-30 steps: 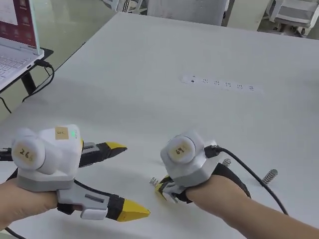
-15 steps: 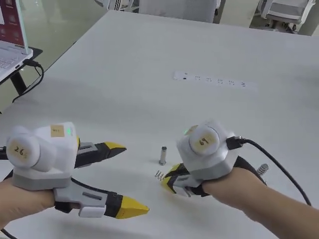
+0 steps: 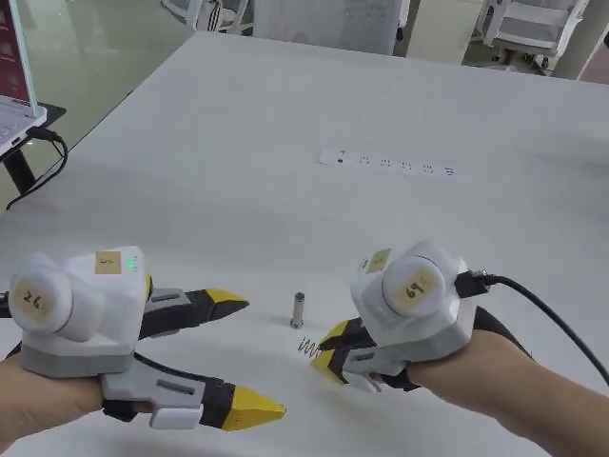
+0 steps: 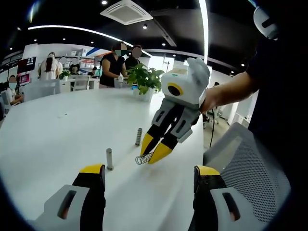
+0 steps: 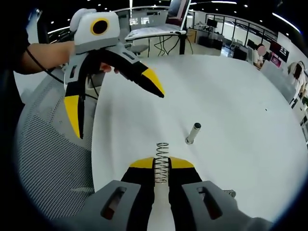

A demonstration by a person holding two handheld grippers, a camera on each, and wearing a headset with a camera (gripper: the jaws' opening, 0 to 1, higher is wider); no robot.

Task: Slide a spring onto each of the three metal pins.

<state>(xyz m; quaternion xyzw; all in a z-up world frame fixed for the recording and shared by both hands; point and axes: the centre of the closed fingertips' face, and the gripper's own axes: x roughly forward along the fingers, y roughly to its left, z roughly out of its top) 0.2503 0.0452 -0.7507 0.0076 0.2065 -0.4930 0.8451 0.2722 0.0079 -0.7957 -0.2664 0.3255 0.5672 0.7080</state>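
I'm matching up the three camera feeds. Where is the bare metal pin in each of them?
Head view: pin at lower centre, just up-left of the right tongs.
Left gripper view: pin lower left of centre, left of the spring.
Right gripper view: pin right of centre, beyond the jaw tips.
Shared landmark: the spring clamped in the right tongs, close beside the pin.

The pin [image 3: 298,310] stands on the table [image 3: 238,171] between the left gripper [image 3: 255,358] and right gripper [image 3: 325,354], the spring [image 3: 308,347] just before it.
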